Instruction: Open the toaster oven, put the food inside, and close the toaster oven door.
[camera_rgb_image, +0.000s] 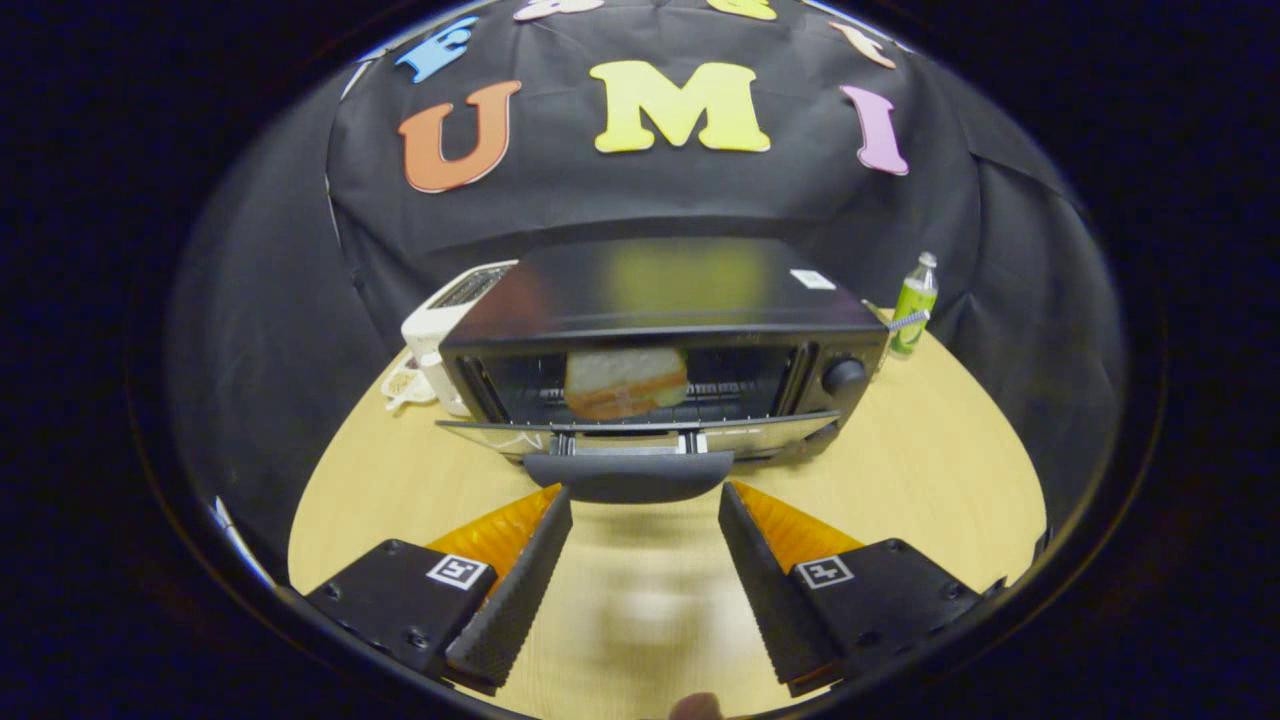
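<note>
While door (640, 437) hangs open | sandwich (626, 382) inside toaster oven (660, 335) | gripper (645, 500) fingers spread, empty

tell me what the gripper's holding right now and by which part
Nothing. The gripper is open, its fingers spread just short of the door handle of the open toaster oven, sandwich inside.

Toaster (455, 305) half hidden behind oven (660, 340)
</note>
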